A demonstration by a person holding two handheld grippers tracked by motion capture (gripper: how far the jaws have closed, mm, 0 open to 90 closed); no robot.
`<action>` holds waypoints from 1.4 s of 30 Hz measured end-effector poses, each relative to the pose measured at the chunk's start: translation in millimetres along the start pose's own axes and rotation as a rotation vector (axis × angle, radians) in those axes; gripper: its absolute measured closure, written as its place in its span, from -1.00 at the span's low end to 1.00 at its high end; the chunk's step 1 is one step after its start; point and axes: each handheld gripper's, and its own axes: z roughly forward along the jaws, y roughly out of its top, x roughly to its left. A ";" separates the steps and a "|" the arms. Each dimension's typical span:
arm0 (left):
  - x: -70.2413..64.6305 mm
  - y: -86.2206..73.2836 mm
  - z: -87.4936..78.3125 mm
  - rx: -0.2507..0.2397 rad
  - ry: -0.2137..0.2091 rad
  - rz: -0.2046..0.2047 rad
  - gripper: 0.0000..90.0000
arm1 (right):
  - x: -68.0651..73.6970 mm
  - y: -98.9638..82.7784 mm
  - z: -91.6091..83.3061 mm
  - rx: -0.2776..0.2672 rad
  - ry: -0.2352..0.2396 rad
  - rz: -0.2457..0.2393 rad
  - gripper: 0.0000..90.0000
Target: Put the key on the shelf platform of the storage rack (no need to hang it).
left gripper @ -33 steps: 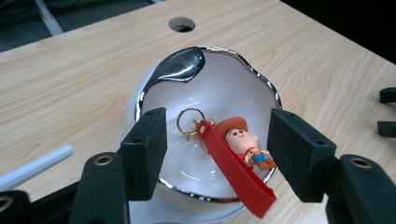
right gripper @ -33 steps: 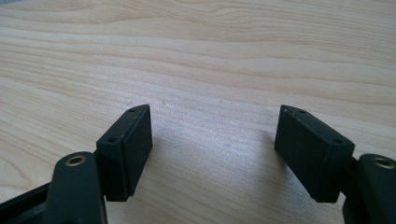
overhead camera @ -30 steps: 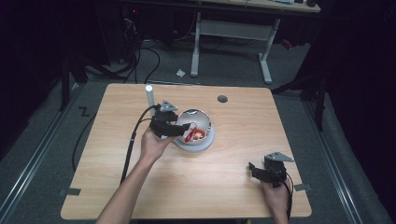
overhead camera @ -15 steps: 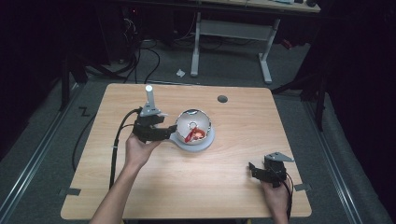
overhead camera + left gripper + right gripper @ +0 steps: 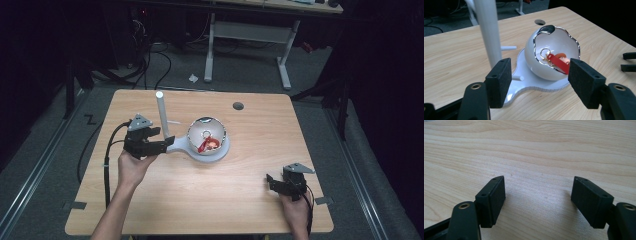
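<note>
Since the earlier frames, the left gripper [image 5: 162, 143] had backed away from the white bowl [image 5: 207, 136] toward the left of the high view, its jaws having just been opening with nothing between them. The red keychain [image 5: 557, 62], with a metal ring and a small orange figure, lay inside the bowl at mid-frame, on the white stand [image 5: 192, 146] beside its upright post [image 5: 161, 112]. Judged light and stiff but small, the keychain looked best taken by its flat red tag; the glossy, wavy-rimmed bowl looked fragile and slippery. The left hand [image 5: 131, 167] held its gripper level, jaws pointing right at the stand's edge. At lower right, the right gripper [image 5: 276, 184] rested on the wooden table [image 5: 260, 125], jaws spread and empty.
</note>
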 end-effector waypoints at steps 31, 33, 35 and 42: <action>20.7 -29.3 -53.8 -0.041 0.069 -0.063 -0.30 | 0.0 0.0 0.0 0.000 0.000 0.000 -0.38; 21.5 -31.6 -55.1 -0.046 0.071 -0.070 -0.31 | 0.0 0.0 0.0 0.000 0.000 0.000 -0.38; 22.1 -34.4 -56.3 -0.046 0.074 -0.075 -0.31 | 0.0 0.0 0.0 0.000 -0.001 0.000 -0.38; 25.5 -45.4 -60.1 -0.046 0.087 -0.092 -0.33 | 0.0 0.0 0.0 0.000 -0.001 0.000 -0.38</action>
